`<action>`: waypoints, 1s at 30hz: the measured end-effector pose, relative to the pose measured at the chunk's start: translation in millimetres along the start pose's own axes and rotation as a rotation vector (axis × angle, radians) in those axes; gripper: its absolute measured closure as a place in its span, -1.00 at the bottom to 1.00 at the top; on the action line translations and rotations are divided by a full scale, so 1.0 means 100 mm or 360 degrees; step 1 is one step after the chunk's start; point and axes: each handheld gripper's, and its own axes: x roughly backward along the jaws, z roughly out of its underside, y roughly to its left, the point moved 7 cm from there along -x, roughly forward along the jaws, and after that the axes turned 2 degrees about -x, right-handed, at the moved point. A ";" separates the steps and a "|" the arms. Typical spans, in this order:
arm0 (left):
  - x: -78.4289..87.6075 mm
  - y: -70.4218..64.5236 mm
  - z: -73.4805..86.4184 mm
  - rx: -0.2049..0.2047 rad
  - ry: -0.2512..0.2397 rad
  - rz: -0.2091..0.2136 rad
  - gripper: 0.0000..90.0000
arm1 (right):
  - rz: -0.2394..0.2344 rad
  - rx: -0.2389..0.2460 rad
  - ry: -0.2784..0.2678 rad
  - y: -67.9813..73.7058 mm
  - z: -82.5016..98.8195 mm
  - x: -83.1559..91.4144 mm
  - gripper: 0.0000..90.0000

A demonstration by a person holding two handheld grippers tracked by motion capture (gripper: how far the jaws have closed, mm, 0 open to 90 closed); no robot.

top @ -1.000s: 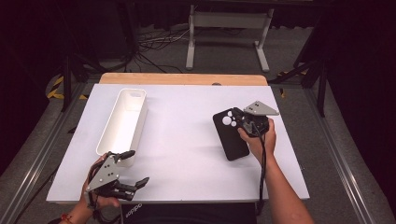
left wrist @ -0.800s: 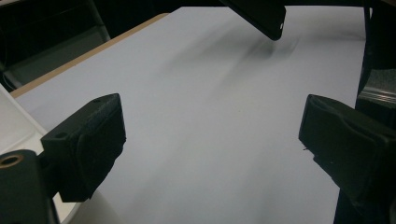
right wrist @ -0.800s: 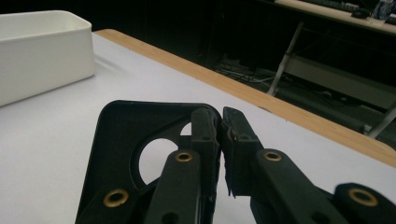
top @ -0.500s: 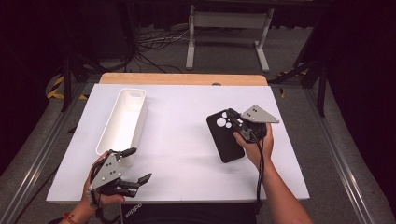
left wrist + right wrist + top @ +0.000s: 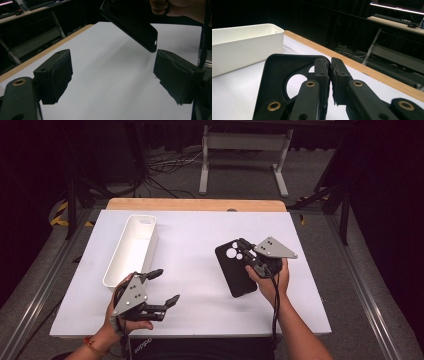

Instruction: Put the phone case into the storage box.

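We hold the black phone case (image 5: 239,268) in our right hand-held gripper (image 5: 248,254), whose jaws are clamped on the case's edge by the camera cutout, lifting it above the right half of the white counter (image 5: 200,240). Our left hand-held gripper (image 5: 159,287) hangs over the counter's near left corner with jaws apart and nothing between them; they have just been closing a little. The white bin (image 5: 132,247) stands well apart to the left. We judge the case light, thin and somewhat flexible, with a smooth shell that could swing or slip in an edge grip; a hold across a long side wall looks safest.
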 end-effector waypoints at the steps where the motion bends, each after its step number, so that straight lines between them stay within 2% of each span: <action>1: -0.04 0.00 -0.03 -0.0001 -0.0009 0.0014 -0.63 | -0.0004 0.0008 -0.0006 0.02 -0.01 0.00 0.88; 8: -0.32 0.00 -0.16 0.0060 -0.0025 0.0081 -0.64 | -0.0045 0.0021 -0.0024 0.14 -0.01 0.00 0.88; 12: -0.44 0.00 -0.21 0.0097 -0.0037 0.0087 -0.64 | -0.0069 0.0041 -0.0038 0.23 -0.03 -0.01 0.88; 16: -0.52 0.02 -0.22 0.0120 -0.0014 0.0101 -0.64 | -0.0085 0.0061 -0.0047 0.31 -0.03 -0.02 0.88; 19: -0.60 0.03 -0.24 0.0161 -0.0016 0.0086 -0.62 | -0.0082 0.0083 -0.0065 0.36 -0.03 -0.02 0.88; 22: -0.66 0.05 -0.26 0.0210 -0.0019 0.0095 -0.52 | -0.0076 0.0099 -0.0095 0.40 -0.05 -0.01 0.88; 30: -0.78 0.13 -0.22 0.0347 0.0013 0.0081 0.04 | -0.0070 0.0111 -0.0137 0.47 -0.05 -0.01 0.88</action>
